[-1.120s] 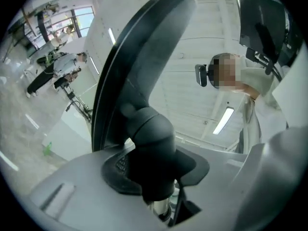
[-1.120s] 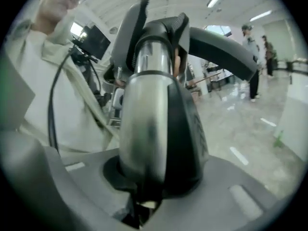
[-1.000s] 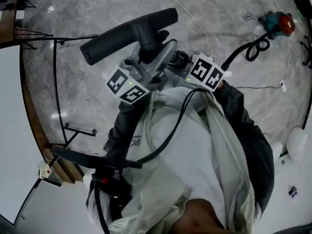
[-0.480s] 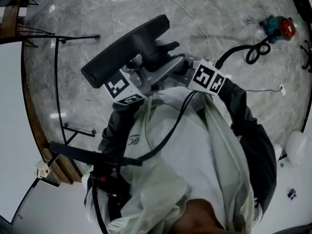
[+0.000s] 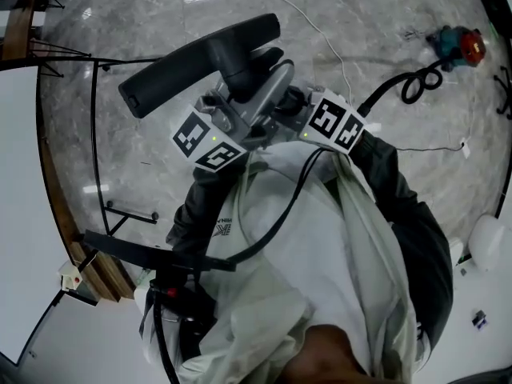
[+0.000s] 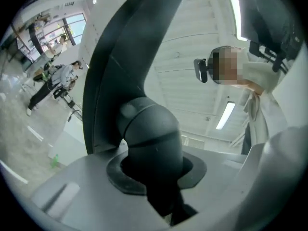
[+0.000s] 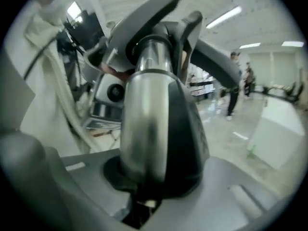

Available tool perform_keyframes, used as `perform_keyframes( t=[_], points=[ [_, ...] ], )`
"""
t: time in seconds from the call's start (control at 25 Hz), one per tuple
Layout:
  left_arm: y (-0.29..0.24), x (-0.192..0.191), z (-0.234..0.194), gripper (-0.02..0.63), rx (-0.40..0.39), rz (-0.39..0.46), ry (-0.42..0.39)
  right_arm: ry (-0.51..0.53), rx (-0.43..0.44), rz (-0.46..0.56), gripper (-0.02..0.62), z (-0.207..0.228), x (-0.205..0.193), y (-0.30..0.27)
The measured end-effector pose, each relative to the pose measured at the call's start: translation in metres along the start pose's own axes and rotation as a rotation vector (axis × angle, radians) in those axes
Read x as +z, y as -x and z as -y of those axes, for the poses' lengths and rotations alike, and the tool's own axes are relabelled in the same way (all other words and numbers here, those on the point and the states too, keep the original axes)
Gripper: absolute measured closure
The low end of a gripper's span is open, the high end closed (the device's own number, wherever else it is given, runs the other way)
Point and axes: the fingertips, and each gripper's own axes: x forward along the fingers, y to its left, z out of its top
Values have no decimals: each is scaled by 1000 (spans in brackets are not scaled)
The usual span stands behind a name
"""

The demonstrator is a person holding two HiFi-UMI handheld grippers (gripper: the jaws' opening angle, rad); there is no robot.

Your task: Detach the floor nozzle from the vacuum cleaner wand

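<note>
Separation step: left gripper (image 6: pixel 155 189), jaws just closing, clamps floor nozzle (image 6: pixel 126 57) neck; right gripper (image 7: pixel 153 179) grips wand (image 7: pixel 147 114) behind nozzle; next, likely pull apart.

Black floor nozzle (image 5: pixel 184 58); silver wand (image 7: pixel 144 119); grey marbled floor (image 5: pixel 160 6); cream jacket (image 5: pixel 320 246).
</note>
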Motion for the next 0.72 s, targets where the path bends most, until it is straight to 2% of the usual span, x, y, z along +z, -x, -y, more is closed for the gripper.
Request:
perform_keyframes(
  t=[0.08, 0.16, 0.24, 0.32, 0.36, 0.4, 0.48, 0.56, 0.64, 0.72],
  points=[
    [1, 2, -8, 509, 95, -16, -16, 26, -264, 1, 514, 20, 3, 0],
    [3, 3, -12, 510, 154, -29, -36, 55, -459, -26, 514, 35, 2, 3],
    [4, 4, -13, 512, 167, -46, -60, 72, -544, -47, 514, 42, 1, 4],
    [4, 5, -5, 511, 110, -62, -94, 80, -509, -33, 512, 37, 3, 0],
    [4, 5, 4, 511, 53, -67, -114, 86, -441, -17, 512, 28, 4, -2],
    [5, 4, 17, 511, -25, -67, -128, 95, -337, 0, 512, 16, 5, -5],
    [9, 0, 49, 532, -224, -51, -119, 115, -51, 30, 511, -19, 6, -3],
    [12, -6, 76, 532, -385, -46, -86, 124, 266, 43, 512, -56, 2, 10],
    [10, -7, 94, 532, -475, -52, -53, 118, 528, 31, 511, -80, -3, 29],
    [5, -5, 100, 532, -498, -55, -31, 90, 691, 28, 511, -91, -6, 41]
  ],
)
